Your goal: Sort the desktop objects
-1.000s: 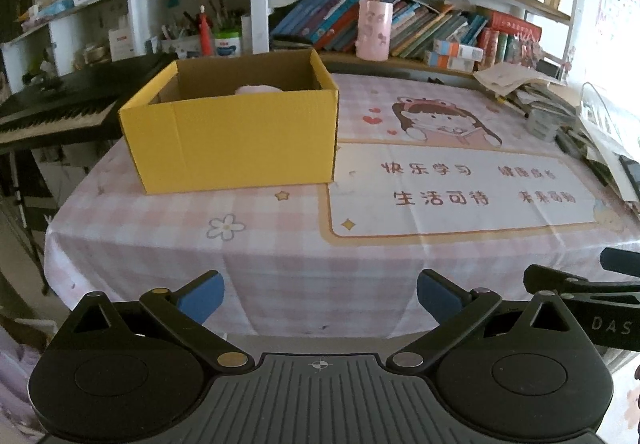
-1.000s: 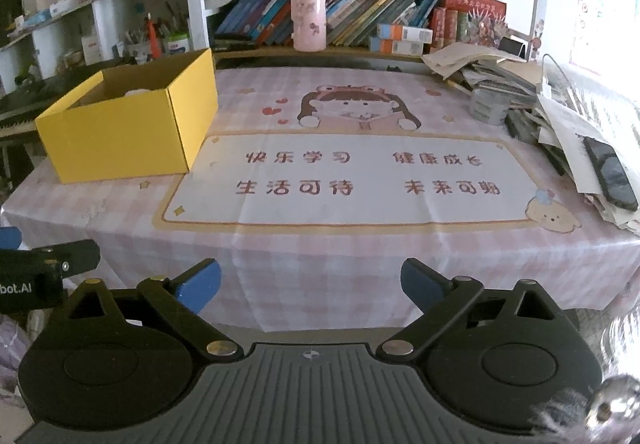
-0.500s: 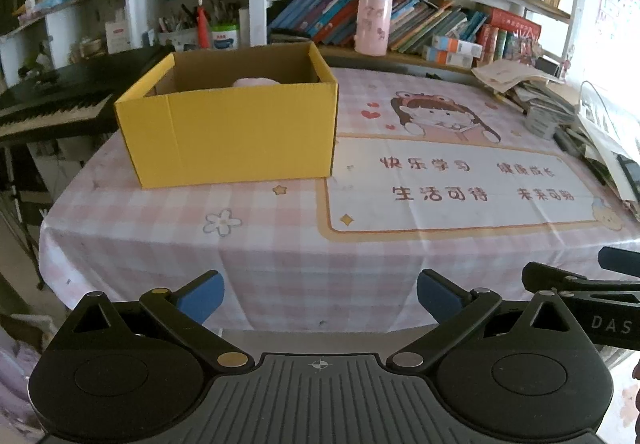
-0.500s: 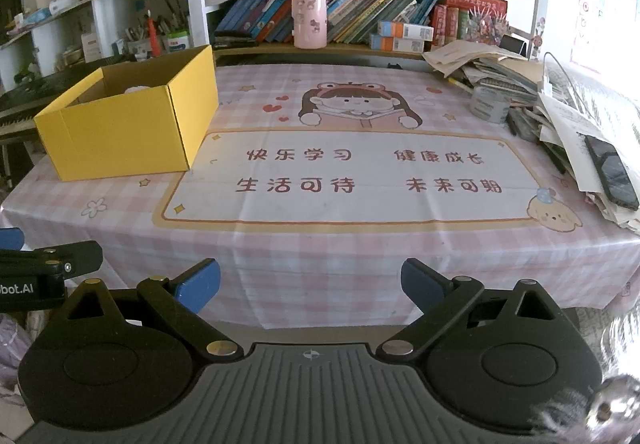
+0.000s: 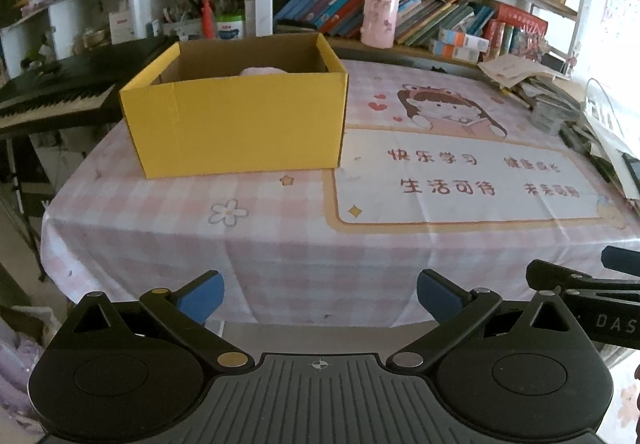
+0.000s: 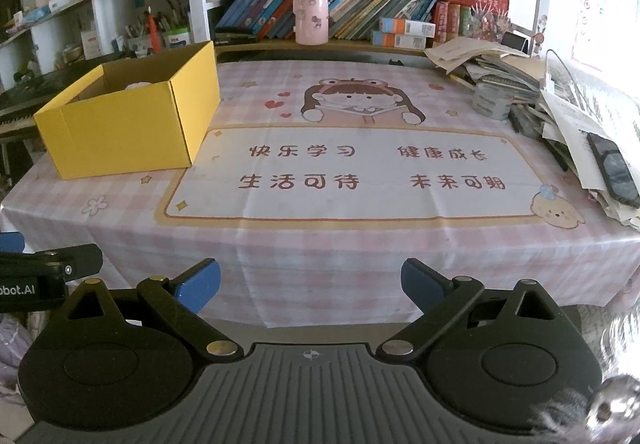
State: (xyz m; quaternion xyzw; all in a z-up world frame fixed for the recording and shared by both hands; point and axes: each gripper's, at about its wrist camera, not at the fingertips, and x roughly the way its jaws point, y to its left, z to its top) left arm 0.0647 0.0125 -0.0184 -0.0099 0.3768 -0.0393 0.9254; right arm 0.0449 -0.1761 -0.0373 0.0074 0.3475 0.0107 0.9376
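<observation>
A yellow cardboard box (image 5: 236,128) stands open on the left of the table; it also shows in the right wrist view (image 6: 128,128). A pale pink object (image 5: 262,70) lies inside it, mostly hidden by the wall. My left gripper (image 5: 320,294) is open and empty, held off the table's front edge. My right gripper (image 6: 310,280) is open and empty, also in front of the table edge. Each gripper shows at the side of the other's view.
A pink checked tablecloth (image 6: 360,172) with a printed mat covers the table. Papers, a tape roll (image 6: 491,100) and a phone (image 6: 612,168) pile at the right. A pink cup (image 6: 310,14) and books stand on the shelf behind. A keyboard (image 5: 48,100) sits left.
Both views have shifted slightly, the table looking a little lower and closer. The grippers stay open and empty; nothing on the table moved.
</observation>
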